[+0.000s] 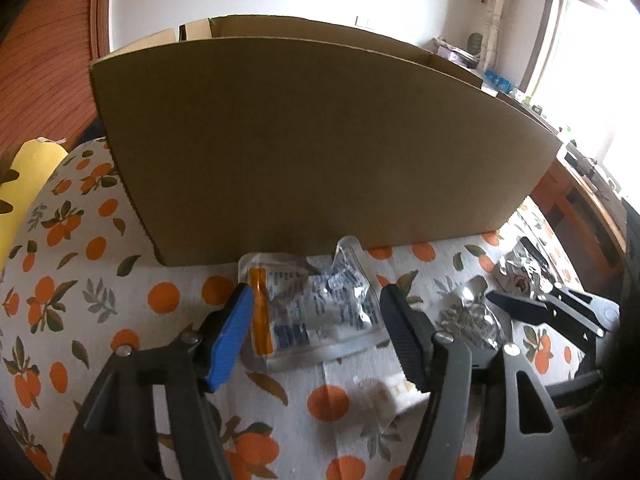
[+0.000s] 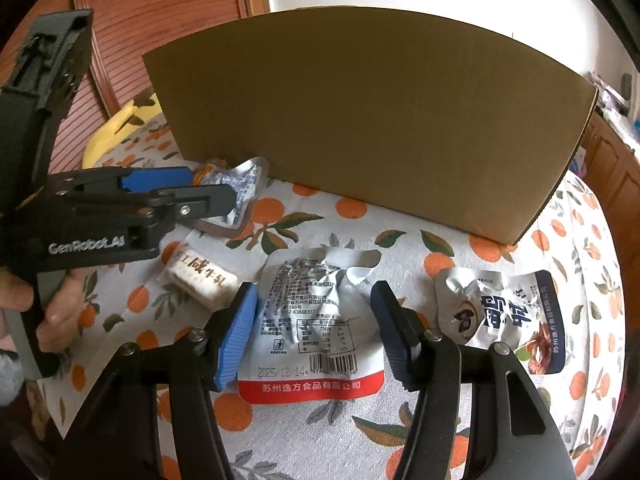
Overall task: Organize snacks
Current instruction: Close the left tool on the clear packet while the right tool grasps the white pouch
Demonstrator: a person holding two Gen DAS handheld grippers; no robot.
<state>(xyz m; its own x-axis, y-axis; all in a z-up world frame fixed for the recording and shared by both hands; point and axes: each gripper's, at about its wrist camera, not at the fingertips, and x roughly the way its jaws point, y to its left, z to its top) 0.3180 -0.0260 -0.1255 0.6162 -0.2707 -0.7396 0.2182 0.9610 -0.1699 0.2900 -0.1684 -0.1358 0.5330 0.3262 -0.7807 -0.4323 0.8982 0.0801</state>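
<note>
I look over a worktop covered by a white cloth printed with oranges (image 2: 320, 432). The big brown cardboard box (image 2: 360, 120) stands toward its far edge, its near wall tall and blank, and I take it as where the snacks go.

In front of the box's left end lies a crumpled silver packet with an orange stripe and blue print (image 1: 312, 308). My left tongs (image 1: 316, 332) straddle it, jaws apart, pads not pressing. Nearer the middle sits a white pouch with a red bottom band and a barcode (image 2: 316, 320), and my right tongs (image 2: 312, 328) bracket it the same way, apart and gripping nothing. To its right rests a white and dark-blue pouch with large characters (image 2: 508, 320); to its left a small pale wrapped bar (image 2: 200, 280).

The risks, as I judge them: these foil packets are slick and puffy, so a shallow pinch could slip off. The two tongs work close together and could collide. The high box wall could snag a packet lifted too low.
</note>
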